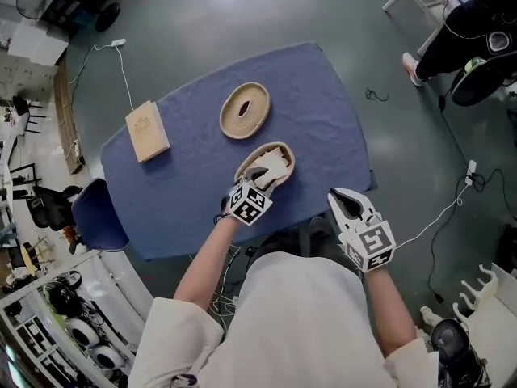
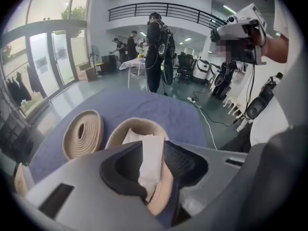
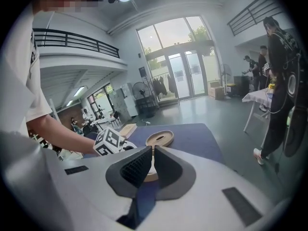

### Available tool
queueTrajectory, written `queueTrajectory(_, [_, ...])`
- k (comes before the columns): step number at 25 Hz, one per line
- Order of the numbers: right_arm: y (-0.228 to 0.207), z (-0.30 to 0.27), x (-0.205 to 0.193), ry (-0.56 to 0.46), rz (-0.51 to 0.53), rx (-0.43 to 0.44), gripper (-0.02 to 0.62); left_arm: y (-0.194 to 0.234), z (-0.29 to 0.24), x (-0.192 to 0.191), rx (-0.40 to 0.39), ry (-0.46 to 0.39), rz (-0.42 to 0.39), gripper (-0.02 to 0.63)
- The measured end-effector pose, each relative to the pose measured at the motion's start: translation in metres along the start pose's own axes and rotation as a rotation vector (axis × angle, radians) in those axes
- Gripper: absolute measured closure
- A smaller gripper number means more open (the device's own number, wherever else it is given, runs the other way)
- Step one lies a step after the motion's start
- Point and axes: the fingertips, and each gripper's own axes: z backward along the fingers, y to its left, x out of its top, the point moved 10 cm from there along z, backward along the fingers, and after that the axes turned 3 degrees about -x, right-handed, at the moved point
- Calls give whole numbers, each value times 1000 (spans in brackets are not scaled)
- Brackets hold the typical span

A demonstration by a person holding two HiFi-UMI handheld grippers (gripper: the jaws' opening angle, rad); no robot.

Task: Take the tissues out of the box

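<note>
An oval beige tissue box point(image 1: 284, 153) stands open on the blue-covered table point(image 1: 323, 111), with white tissues point(image 1: 276, 165) in it. Its oval lid point(image 1: 245, 110), with a slot in the middle, lies flat a little farther back. My left gripper point(image 1: 260, 176) points down into the box's near end. In the left gripper view its jaws point(image 2: 153, 150) stand wide apart, open, astride a folded tissue point(image 2: 151, 160) above the box rim point(image 2: 137, 124); the lid point(image 2: 83, 134) lies to the left. My right gripper point(image 1: 346, 203) hangs off the table's near right corner, shut and empty point(image 3: 153, 150).
A flat wooden box point(image 1: 148, 130) lies at the table's left end. A blue chair point(image 1: 97, 217) stands at the near left corner. Cables trail over the floor on the right point(image 1: 452, 208). A person point(image 2: 156, 52) stands beyond the table's far side.
</note>
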Motion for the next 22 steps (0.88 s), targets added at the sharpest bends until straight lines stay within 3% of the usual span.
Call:
queueTrajectory(11, [-9,-11,-14,15,-60,-34,557,9,-51,-9,-81,147,-45,445])
queueTrajectory(18, [-18,-26,-25,46,-86,-33,557,15,-65,-8,-85,174,-23,445])
queueTrajectory(22, [-19,-36,-32,64,-88,-24,557,22,-77,-12,-49,211,-7,464])
